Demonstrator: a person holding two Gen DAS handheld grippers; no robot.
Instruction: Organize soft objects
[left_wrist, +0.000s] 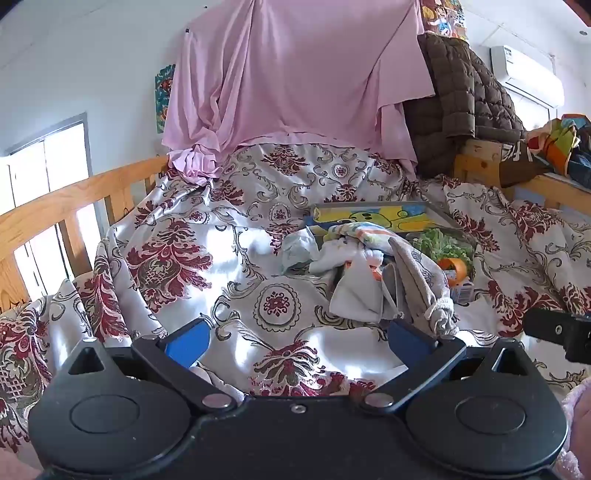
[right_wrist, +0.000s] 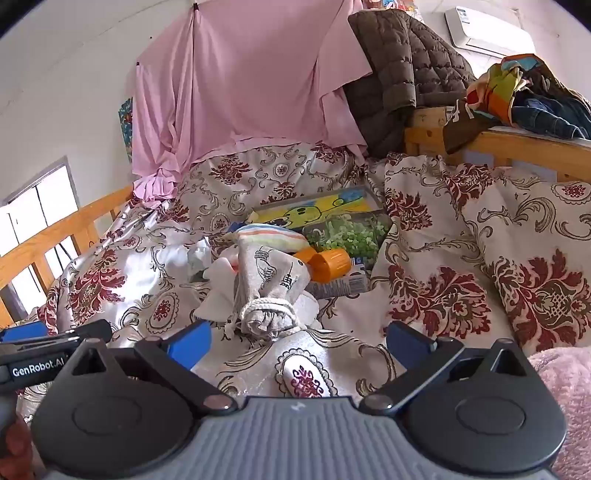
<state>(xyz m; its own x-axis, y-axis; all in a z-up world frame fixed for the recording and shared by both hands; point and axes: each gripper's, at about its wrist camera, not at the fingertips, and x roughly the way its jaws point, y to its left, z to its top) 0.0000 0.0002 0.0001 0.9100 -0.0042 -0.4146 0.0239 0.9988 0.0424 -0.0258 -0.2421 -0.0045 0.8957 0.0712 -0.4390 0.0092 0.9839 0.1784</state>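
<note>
Seemingly poised to begin, the left gripper (left_wrist: 297, 338) and the right gripper (right_wrist: 297, 339) both hovered low over a bed's damask bedspread (left_wrist: 229, 258), their jaws spread wide apart and holding nothing. The soft things to be sorted lay in a small heap (left_wrist: 369, 266) near the middle of the bed, ahead and slightly right of the left gripper and directly ahead of the right one. Nearest the right gripper was a grey drawstring pouch (right_wrist: 269, 291), its neck bunched and wound with white cord (right_wrist: 266, 306), just beyond the open jaws but not touching them. Behind it were a striped cloth (right_wrist: 273, 236) and pale crumpled fabric (left_wrist: 299, 251). Harder items sat against the heap's far right side: an orange-capped bottle (right_wrist: 328, 264), a green-printed box (right_wrist: 347, 232) and a yellow cartoon picture book (left_wrist: 373, 216). A pink sheet (left_wrist: 288, 74) hung at the far end of the bed, with a brown quilted jacket (left_wrist: 458, 96) to its right.

The pouch looked light, limp and likely to sag or unfold when lifted; the cinched neck, firm and thick under its cord, appeared the surest place to pinch. The glossy bedspread beneath might slide or be caught along with it, so a shallow, high grip seemed wise.
</note>
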